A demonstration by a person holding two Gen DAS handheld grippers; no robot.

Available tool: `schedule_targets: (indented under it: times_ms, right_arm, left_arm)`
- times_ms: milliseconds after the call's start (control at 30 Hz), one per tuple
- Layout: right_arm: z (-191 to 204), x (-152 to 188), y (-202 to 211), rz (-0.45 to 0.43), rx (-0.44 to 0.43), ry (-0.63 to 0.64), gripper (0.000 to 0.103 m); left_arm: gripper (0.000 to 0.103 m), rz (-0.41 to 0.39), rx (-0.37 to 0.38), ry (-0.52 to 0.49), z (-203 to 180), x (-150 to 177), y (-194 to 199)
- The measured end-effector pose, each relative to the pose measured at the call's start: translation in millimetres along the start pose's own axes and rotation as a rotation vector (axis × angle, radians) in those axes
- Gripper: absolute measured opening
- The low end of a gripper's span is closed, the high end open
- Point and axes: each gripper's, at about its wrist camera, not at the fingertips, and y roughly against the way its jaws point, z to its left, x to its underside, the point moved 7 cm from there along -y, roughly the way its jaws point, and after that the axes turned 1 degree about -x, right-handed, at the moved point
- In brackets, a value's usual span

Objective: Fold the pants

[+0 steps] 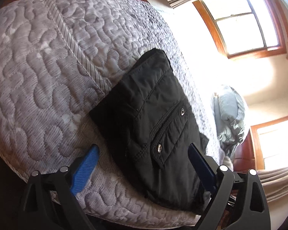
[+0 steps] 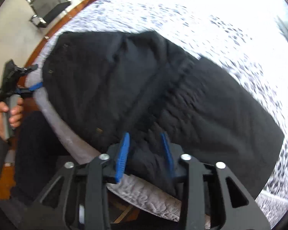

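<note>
Quilted grey mattress [image 1: 38,80] fills my left view, and the black pants [image 1: 155,118] lie on it lower centre, running toward the near edge. They look like soft, light nylon that could slide on itself, so I'd pinch at a seam or the snap pocket flap [image 1: 170,132], where layers are thicker. My left gripper [image 1: 144,164] is spread wide, straddling the cloth, nothing held. My right gripper [image 2: 146,149] hangs parted over bunched fabric at bottom centre, not clamped.
</note>
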Motion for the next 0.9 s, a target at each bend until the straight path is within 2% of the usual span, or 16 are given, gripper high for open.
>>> schedule_targets:
  times_ms: [33, 100, 133, 200, 267, 300, 367, 533, 633, 667, 700, 900]
  right_arm:
    - [6, -14, 8, 0.009, -0.053, 0.021, 0.055]
    - [19, -49, 19, 0.039, -0.139, 0.067, 0.080]
    - [25, -70, 19, 0.066, -0.179, 0.088, 0.081]
    - [42, -110, 17, 0.097, -0.204, 0.154, 0.084]
    - [67, -143, 8, 0.150, -0.227, 0.243, 0.085]
    - [77, -157, 5, 0.168, -0.231, 0.281, 0.085]
    - [103, -181, -10, 0.232, -0.272, 0.350, 0.085]
    - [162, -235, -65, 0.370, -0.341, 0.491, 0.087]
    - [190, -259, -105, 0.436, -0.355, 0.543, 0.088]
    - [195, -265, -114, 0.453, -0.354, 0.558, 0.088]
    - [200, -271, -124, 0.473, -0.359, 0.568, 0.088]
    - [230, -283, -179, 0.578, -0.407, 0.631, 0.088]
  left_arm:
    - [0.093, -0.008, 0.024, 0.028, 0, -2, 2]
    - [0.093, -0.016, 0.067, 0.086, 1, -7, 3]
    - [0.093, -0.014, 0.086, 0.116, 2, -8, 2]
    - [0.093, -0.014, 0.101, 0.161, 5, -11, -2]
    - [0.093, -0.025, 0.044, 0.211, 16, -12, -8]
    - [0.093, -0.022, 0.023, 0.237, 21, -11, -11]
    - [0.093, -0.025, 0.038, 0.278, 26, -11, -14]
    - [0.091, -0.074, 0.070, 0.297, 25, -20, -17]
    - [0.081, -0.086, 0.047, 0.291, 23, -23, -24]
    - [0.072, -0.083, 0.041, 0.302, 25, -23, -27]
    - [0.068, -0.081, 0.041, 0.316, 27, -22, -30]
    - [0.069, -0.102, 0.073, 0.352, 36, -18, -31]
